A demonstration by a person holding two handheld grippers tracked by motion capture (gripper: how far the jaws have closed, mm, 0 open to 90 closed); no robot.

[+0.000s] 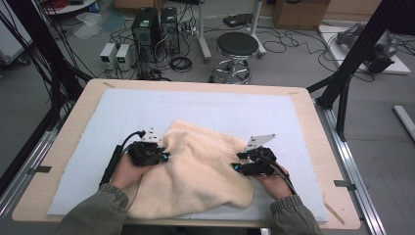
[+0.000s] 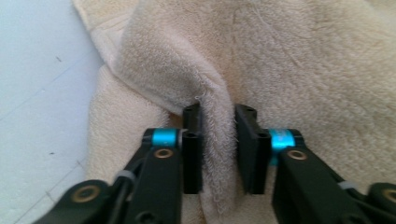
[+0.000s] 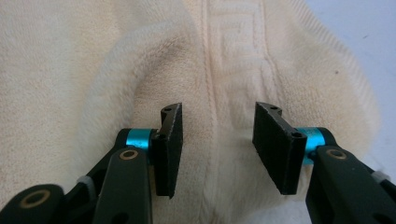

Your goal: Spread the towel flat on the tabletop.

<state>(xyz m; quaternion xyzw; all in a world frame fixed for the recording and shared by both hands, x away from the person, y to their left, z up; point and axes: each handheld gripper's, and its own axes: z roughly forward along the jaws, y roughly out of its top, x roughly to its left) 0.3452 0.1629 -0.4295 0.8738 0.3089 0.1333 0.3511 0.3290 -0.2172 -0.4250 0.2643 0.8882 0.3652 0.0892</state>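
High view: a cream towel (image 1: 195,171) lies crumpled on the pale blue mat (image 1: 147,105) that covers the worktop (image 1: 313,127), toward the person's edge. The left claw (image 1: 164,156) rests at the towel's left edge. The right claw (image 1: 238,167) rests on its right part. Both point inward, toward each other.

Left gripper view: a raised fold of the towel (image 2: 289,56) stands between the jaws of the left claw (image 2: 218,144). The gap is narrow. The left pad touches the fold; the right pad appears to stand just clear of it, though the pile makes this hard to judge.

Right gripper view: the right claw (image 3: 218,149) stands about half open over the towel's woven border band (image 3: 233,46). The cloth lies flat between the pads, and neither pad presses on it.
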